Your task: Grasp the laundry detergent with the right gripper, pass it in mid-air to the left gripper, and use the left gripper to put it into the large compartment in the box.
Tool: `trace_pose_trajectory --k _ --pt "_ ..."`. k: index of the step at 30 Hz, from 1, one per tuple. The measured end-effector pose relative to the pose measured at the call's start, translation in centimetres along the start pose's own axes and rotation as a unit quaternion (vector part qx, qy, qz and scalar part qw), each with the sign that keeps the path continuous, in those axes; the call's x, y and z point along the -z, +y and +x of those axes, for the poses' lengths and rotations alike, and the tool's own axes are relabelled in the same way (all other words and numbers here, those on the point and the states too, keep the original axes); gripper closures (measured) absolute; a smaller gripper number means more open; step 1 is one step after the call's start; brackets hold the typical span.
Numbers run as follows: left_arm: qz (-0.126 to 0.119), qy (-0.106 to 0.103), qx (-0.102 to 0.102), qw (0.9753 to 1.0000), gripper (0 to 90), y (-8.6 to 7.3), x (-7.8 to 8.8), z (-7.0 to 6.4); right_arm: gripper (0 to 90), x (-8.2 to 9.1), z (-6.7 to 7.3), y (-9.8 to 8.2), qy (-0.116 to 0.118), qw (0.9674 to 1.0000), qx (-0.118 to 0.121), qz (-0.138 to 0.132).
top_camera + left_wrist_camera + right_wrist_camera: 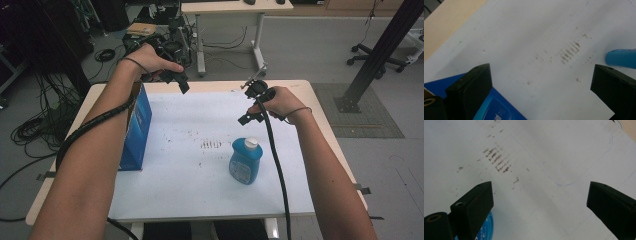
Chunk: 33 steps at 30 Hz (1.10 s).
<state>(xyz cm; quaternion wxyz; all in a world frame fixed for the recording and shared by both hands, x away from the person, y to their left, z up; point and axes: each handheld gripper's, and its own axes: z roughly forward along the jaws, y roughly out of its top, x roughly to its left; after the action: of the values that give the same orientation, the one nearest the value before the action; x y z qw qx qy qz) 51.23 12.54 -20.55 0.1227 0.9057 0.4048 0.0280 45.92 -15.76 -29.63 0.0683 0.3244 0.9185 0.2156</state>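
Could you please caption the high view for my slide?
Open left gripper and right gripper raised above a blue bottle and blue box.

Box [136, 131] stands at left edge of the sheet [200, 180] on the table [320, 130]; bottle [245, 160] lies right of centre, well apart. Left gripper [177, 80] upper left above box, right gripper [250, 117] just above bottle in frame.

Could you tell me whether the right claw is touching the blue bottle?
Apart: the high view shows the right claw held above the table, clear of the blue bottle.
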Motion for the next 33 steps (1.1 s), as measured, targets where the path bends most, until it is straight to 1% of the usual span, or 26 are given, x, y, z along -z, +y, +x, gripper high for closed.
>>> trace_pose_trajectory --k 1,2,3,4,8,10,11,12,13,14,17,19,20,21,23,24,25,27,29,30,33 --pt "0.000 0.000 0.000 1.0000 3.9 0.0 0.0 0.0 7.0 0.3 -0.2 -0.2 -0.005 1.0000 -0.002 -0.001" --pt "-0.006 -0.001 -0.002 1.0000 3.9 0.1 0.3 -0.1 6.8 0.4 -0.3 -0.3 -0.004 1.0000 -0.002 -0.001" --pt "-0.006 -0.001 -0.002 1.0000 3.9 0.1 0.3 -0.1 6.8 0.4 -0.3 -0.3 -0.004 1.0000 -0.002 -0.001" --pt "-0.006 -0.001 -0.002 1.0000 3.9 0.1 0.3 -0.1 6.8 0.9 -0.5 -0.9 -0.008 0.9999 -0.011 -0.005" --pt "-0.006 -0.001 0.001 1.0000 3.9 0.0 0.3 -0.2 6.8 1.0 -0.6 -1.1 -0.009 0.9999 -0.013 -0.007" --pt "-0.006 -0.003 0.000 1.0000 3.9 0.0 0.2 -0.3 6.8 1.5 -0.8 -1.9 -0.013 0.9996 -0.020 -0.010" --pt "-0.006 -0.003 0.000 1.0000 3.9 0.0 0.2 -0.3 6.8 1.5 -0.8 -1.9 -0.013 0.9996 -0.020 -0.010" --pt "-0.003 -0.002 -0.003 1.0000 3.9 -0.1 -0.1 -0.5 6.8 1.7 -1.0 -2.6 -0.018 0.9994 -0.027 -0.008" --pt "-0.003 -0.002 -0.003 1.0000 3.8 -0.1 -0.1 -0.5 6.8 1.7 -1.0 -2.6 -0.018 0.9994 -0.027 -0.008" --pt "-0.003 -0.002 -0.003 1.0000 3.8 -0.1 -0.1 -0.5 6.8 2.1 -1.3 -3.7 -0.024 0.9990 -0.036 -0.008" --pt "-0.001 -0.003 -0.001 1.0000 3.9 -0.2 -0.3 -0.5 6.8 2.3 -1.4 -3.9 -0.024 0.9990 -0.037 -0.008" --pt "0.000 -0.005 -0.001 1.0000 3.9 -0.4 -0.5 -0.7 6.8 2.6 -1.5 -4.6 -0.027 0.9988 -0.041 -0.009" --pt "0.000 -0.005 -0.001 1.0000 3.9 -0.4 -0.5 -0.7 6.8 2.6 -1.5 -4.6 -0.027 0.9988 -0.041 -0.009" --pt "0.000 -0.005 -0.002 1.0000 3.9 -0.4 -0.5 -0.7 6.8 2.8 -1.6 -5.1 -0.029 0.9986 -0.043 -0.009" --pt "0.001 -0.005 -0.001 1.0000 3.9 -0.5 -0.6 -0.8 6.8 3.0 -1.7 -5.4 -0.031 0.9985 -0.045 -0.009" --pt "0.003 -0.004 -0.002 1.0000 3.9 -0.6 -0.7 -0.9 6.8 3.2 -1.8 -5.8 -0.032 0.9983 -0.048 -0.010" --pt "0.003 -0.004 -0.002 1.0000 3.9 -0.6 -0.7 -0.9 6.8 3.2 -1.8 -5.8 -0.032 0.9983 -0.048 -0.010" --pt "0.003 -0.004 -0.002 1.0000 3.9 -0.7 -0.6 -1.0 6.8 3.7 -2.0 -6.7 -0.036 0.9978 -0.053 -0.011" --pt "0.003 -0.004 -0.001 1.0000 3.9 -0.8 -0.5 -1.1 6.8 3.8 -2.0 -6.9 -0.037 0.9978 -0.054 -0.012" --pt "0.003 -0.004 -0.001 1.0000 3.9 -0.8 -0.5 -1.1 6.8 4.2 -2.1 -7.7 -0.041 0.9975 -0.057 -0.011" --pt "0.000 -0.004 -0.001 1.0000 3.9 -1.0 -0.3 -1.2 6.8 4.4 -2.0 -8.0 -0.041 0.9974 -0.058 -0.010"
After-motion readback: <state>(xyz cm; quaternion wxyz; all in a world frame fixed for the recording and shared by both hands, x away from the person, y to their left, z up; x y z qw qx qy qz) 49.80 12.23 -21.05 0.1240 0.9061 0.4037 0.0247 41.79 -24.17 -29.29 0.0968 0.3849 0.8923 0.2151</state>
